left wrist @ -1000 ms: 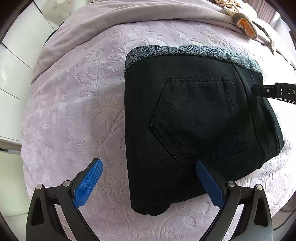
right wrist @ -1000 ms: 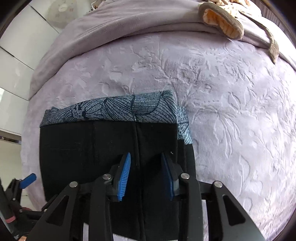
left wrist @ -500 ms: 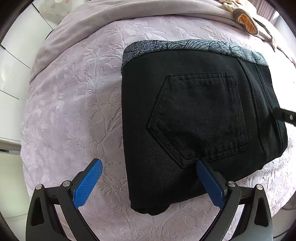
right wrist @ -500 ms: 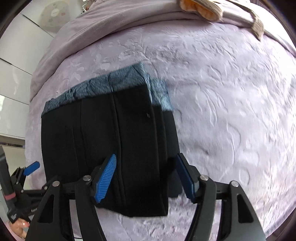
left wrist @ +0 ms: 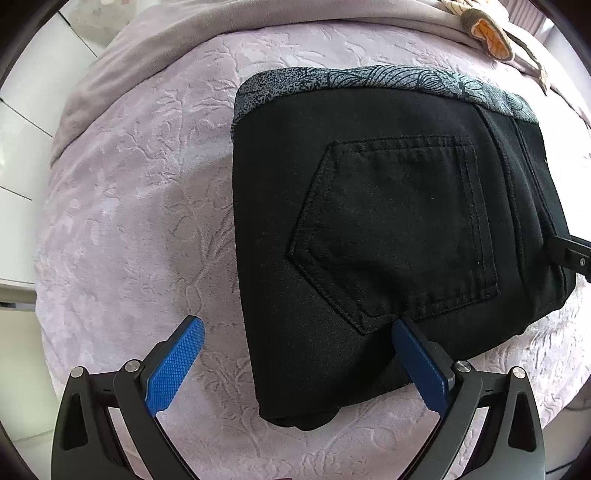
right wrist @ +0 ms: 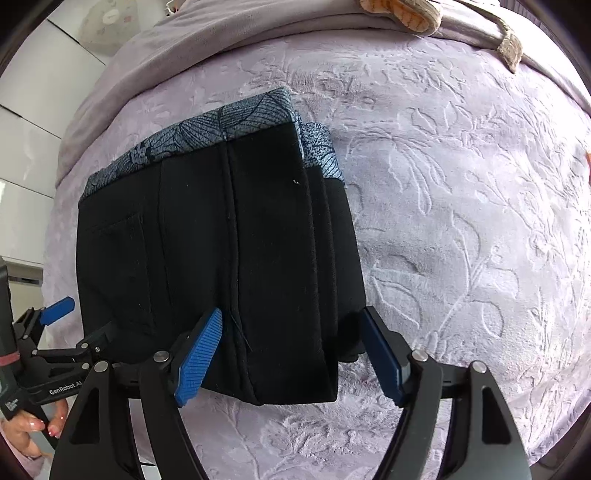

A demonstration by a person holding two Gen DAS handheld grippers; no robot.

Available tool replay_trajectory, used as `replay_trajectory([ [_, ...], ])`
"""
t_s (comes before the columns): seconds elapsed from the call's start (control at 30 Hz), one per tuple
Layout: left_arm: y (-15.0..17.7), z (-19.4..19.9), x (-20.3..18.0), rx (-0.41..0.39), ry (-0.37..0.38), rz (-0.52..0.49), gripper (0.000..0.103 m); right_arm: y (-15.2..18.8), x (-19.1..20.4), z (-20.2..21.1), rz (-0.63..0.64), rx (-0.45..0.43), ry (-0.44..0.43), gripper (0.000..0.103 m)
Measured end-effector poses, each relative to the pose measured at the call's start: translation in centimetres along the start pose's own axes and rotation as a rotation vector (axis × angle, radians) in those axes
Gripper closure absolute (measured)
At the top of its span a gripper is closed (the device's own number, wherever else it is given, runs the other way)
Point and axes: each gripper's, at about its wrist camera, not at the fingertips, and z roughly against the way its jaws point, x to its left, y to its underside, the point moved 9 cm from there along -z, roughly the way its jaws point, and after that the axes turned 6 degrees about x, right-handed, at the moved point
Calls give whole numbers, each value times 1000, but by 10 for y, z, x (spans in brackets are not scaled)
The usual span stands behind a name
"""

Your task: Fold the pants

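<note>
Black pants, folded into a thick rectangular bundle, lie on a lilac bedspread embossed with a leaf pattern. The patterned grey-blue waistband lining peeks out along the bundle's far edge, toward the taupe blanket bunched at the head of the bed. A stitched back pocket faces up.

The cloth looks like a soft, medium-weight stretch denim: limp enough to sag if lifted by one corner, yet stacked thickly enough to keep its shape while it rests. It seems neither slippery nor fragile. Judging by the layers, the safest hold would be on the two near corners of the bundle, pinching all layers together, one tong on each.

The left gripper points straight down over the bundle's near left corner. Its blue pads stand wide apart, one above bare bedspread, the other above the black cloth below the pocket; nothing is pinched.

The right gripper sits over the bundle's near right edge. Its jaws are opening, straddling the cloth's thick folded edge with a visible gap on each side, so the pants are let go. The person's hand is seen at the bundle's left.
</note>
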Motion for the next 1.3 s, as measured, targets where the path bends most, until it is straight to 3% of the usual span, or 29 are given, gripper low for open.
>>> replay_trajectory([
  [0.77,-10,-6,9,24,14,-18,1,2,-4,-3,-8,10,-24,21],
  [1.0,-51,22,40,-87,8,77,1,-4,-11,26,-31,-66,-60,22],
  [1.03,-59,22,45,-90,5,95,1,-9,-12,33,-41,-88,-78,25],
  [1.07,-68,22,50,-91,1,113,1,-14,-11,38,-49,-109,-94,40],
  [1.13,-86,19,55,-101,4,144,1,-25,-8,47,-49,-139,-118,56],
  [1.3,-118,-2,52,-94,-9,184,1,-49,17,47,20,-153,-140,59],
])
